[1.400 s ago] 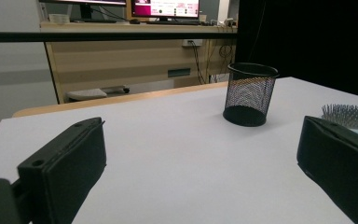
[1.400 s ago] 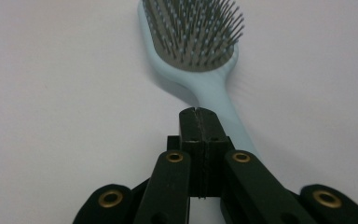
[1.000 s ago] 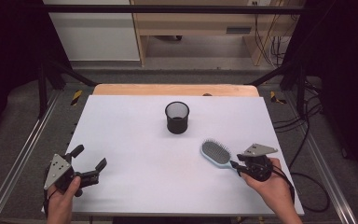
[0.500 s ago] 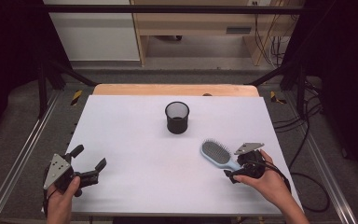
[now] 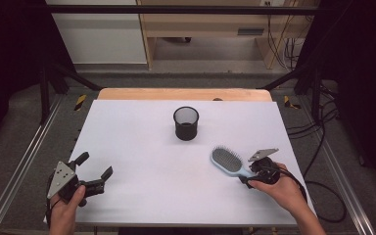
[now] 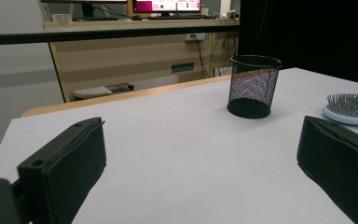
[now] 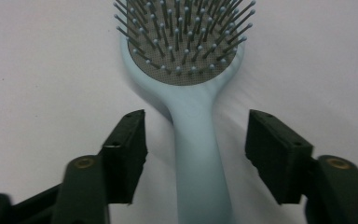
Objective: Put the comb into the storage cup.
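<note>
Left gripper [image 5: 92,171]: held low over the near left corner of the white table [image 5: 142,147], jaws spread wide, nothing between them and nothing touched; in the left gripper view the two black jaws stand far apart over bare tabletop. Mesh pen cup [image 5: 186,123]: black wire, upright, apparently empty, set mid-table toward the far edge, well apart from both grippers. Hairbrush [image 5: 226,161]: pale blue plastic paddle brush, lying bristles up on the near right of the table, head toward the cup, handle [image 7: 198,158] pointing at the right hand. It is judged light and rigid, with a smooth handle likely to be somewhat slippery; the pin bed offers no firm purchase, so the handle, close behind the neck, is judged the place to be gripped. Right gripper [image 7: 193,154]: lowered over the handle, jaws astride it and just now closing, roughly half open; a gap is seen on each side in the right gripper view, so the pads are not yet pressed on the handle and nothing is held.
</note>
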`<move>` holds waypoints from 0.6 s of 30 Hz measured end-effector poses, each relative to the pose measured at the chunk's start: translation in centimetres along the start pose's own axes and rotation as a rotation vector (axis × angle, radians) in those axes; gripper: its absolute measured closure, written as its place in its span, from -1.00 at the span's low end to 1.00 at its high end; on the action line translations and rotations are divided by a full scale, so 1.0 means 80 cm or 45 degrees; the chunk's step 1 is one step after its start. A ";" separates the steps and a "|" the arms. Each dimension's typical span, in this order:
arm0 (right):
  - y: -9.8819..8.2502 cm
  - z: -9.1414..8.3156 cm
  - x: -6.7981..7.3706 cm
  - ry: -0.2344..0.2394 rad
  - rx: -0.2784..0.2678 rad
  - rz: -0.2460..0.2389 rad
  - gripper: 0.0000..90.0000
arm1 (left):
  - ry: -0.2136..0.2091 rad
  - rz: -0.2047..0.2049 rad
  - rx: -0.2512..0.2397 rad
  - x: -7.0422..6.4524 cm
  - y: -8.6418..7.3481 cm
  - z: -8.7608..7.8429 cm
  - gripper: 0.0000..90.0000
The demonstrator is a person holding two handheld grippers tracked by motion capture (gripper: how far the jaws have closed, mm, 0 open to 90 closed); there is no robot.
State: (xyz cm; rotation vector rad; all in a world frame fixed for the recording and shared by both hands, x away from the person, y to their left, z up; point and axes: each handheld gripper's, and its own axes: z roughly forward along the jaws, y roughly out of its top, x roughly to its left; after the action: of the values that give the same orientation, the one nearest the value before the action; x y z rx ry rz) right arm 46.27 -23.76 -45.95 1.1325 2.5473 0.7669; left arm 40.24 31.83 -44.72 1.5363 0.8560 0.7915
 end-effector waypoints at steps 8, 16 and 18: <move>0.006 0.005 0.000 0.013 0.031 -0.039 0.28 | 0.001 0.000 0.002 0.000 0.000 0.000 -0.97; 0.011 0.008 0.002 0.027 0.069 -0.056 0.43 | -0.003 0.003 0.013 0.000 -0.001 0.002 -0.97; 0.011 0.008 0.002 0.038 0.073 -0.056 0.51 | -0.005 0.001 0.015 -0.001 -0.001 0.002 -0.97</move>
State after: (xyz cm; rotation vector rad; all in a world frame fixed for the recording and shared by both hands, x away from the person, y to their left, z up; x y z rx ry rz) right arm 46.98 -22.92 -45.99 1.0865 2.6250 0.7096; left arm 40.36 31.71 -44.83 1.5482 0.8584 0.7855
